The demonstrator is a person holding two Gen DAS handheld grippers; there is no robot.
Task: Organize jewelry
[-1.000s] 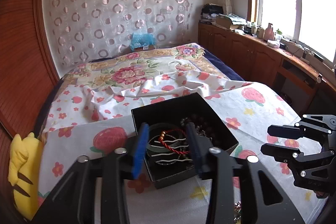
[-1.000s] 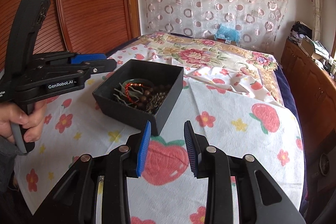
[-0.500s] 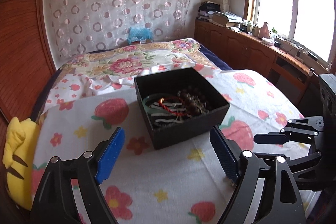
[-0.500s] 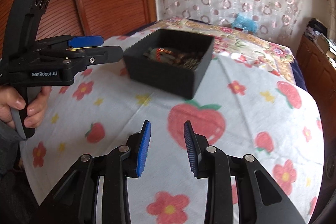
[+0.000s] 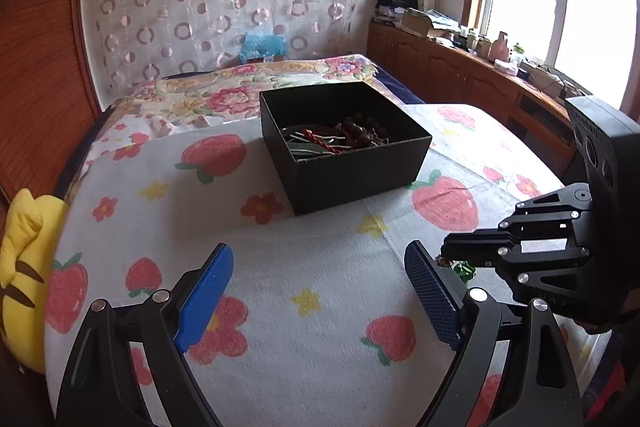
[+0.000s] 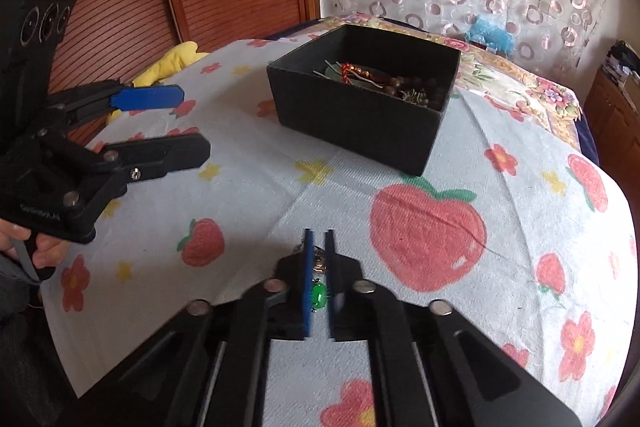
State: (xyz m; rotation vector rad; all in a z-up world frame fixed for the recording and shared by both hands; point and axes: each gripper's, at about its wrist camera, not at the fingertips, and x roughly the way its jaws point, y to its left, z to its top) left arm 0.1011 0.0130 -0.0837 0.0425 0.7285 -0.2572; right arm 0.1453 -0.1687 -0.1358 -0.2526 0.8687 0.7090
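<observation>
Pinching a green-stoned jewelry piece (image 6: 318,293) in the just-closed right tool (image 6: 317,239), near the black box (image 6: 362,119) (beads inside); spreading the empty left tool (image 5: 320,291) wide before that box.

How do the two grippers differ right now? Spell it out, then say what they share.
The left gripper stands wide open with nothing between its pads; the right gripper has just closed on a green-stone jewelry piece. The left gripper hangs over bare strawberry-print cloth; the right gripper's tips are down at the cloth. Both are black with blue pads and point toward the black box.
</observation>
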